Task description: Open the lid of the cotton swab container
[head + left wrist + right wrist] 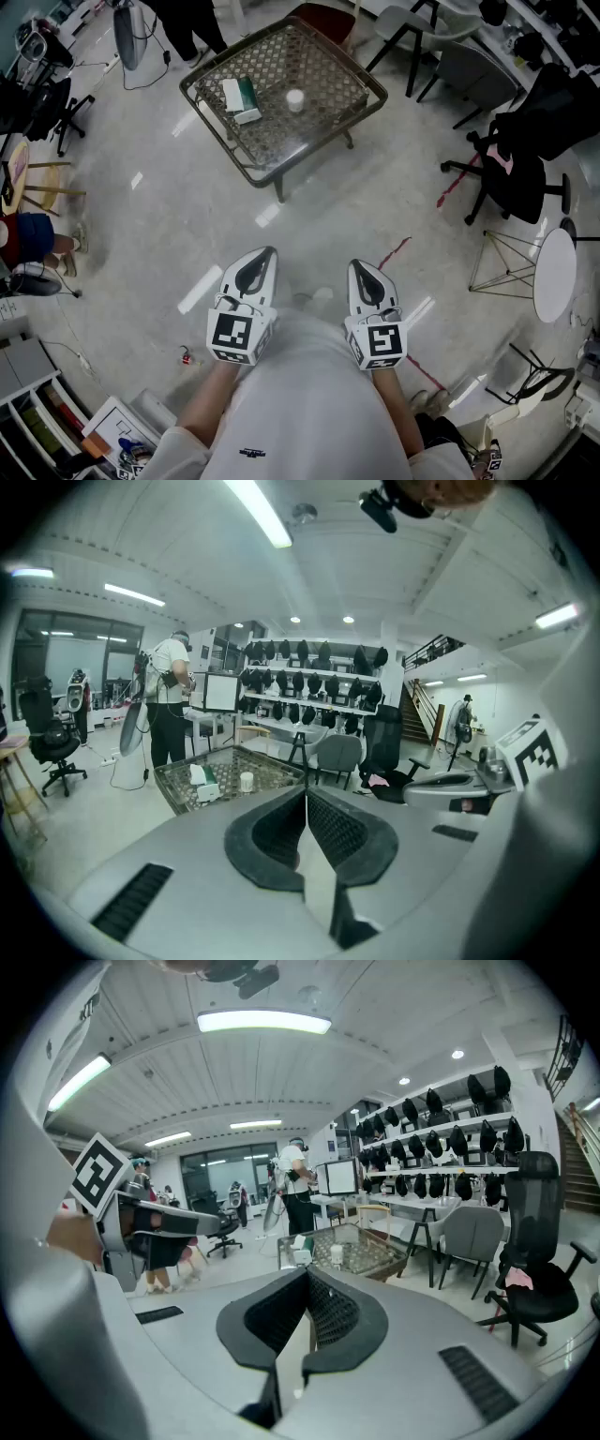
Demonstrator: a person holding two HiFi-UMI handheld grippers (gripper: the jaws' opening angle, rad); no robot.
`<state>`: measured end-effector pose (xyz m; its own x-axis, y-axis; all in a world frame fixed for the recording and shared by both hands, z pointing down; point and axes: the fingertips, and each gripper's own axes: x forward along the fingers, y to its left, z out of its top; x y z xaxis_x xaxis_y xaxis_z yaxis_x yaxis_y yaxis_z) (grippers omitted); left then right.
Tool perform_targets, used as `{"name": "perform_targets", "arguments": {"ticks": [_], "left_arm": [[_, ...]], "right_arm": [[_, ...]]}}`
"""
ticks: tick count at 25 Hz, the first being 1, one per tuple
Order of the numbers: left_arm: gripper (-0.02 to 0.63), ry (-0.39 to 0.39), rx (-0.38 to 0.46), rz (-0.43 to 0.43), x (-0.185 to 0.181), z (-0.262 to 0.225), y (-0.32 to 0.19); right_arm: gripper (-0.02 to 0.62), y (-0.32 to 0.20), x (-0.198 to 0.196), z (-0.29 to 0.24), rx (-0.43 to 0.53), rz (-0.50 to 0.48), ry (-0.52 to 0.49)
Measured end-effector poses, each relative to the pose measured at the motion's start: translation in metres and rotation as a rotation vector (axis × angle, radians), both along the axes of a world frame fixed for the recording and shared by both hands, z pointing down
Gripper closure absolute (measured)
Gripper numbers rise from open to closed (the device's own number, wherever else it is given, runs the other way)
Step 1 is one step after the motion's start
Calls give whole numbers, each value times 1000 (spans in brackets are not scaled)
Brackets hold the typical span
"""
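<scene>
Left tongs [255,270] closed, empty. Right tongs [367,279] closed, empty. Both held close to the person's body, well apart from the worktop [215,131]. Cotton swab container [295,98] stands upright near the worktop's middle. Green-white box [241,99] lies toward its left corner.

Left gripper [306,794]: jaws closed together, pads meeting along their length, nothing between them. Beyond the tips stands a low lattice-topped table [267,769]. On it: a small white container [247,782], upright, and to its left a green-and-white box [201,782], the two apart. A person [170,700] in a white top stands behind the table's left side. A grey chair [337,755] stands right of the table. The right gripper [409,791] reaches in from the right, its marker cube [532,750] behind; wall shelves [309,682] carry dark items
</scene>
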<state>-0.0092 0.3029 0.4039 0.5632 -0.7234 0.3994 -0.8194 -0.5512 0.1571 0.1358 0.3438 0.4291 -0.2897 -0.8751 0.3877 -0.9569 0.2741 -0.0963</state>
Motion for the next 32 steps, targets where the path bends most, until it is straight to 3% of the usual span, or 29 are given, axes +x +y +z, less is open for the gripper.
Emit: {"name": "perform_targets", "arguments": {"ticks": [7, 15, 23, 32], "left_arm": [[598, 24, 39, 14, -40, -14, 21], [598, 48, 72, 41, -92, -23, 9], [598, 59, 83, 111, -143, -30, -10], [598, 82, 78, 128, -200, -22, -45]], "right_arm": [[597, 5, -51, -26, 71, 14, 12], [595, -1, -99, -49, 137, 78, -4], [594, -17, -141, -50, 139, 155, 14], [594, -42, -199, -50, 153, 190, 33]]}}
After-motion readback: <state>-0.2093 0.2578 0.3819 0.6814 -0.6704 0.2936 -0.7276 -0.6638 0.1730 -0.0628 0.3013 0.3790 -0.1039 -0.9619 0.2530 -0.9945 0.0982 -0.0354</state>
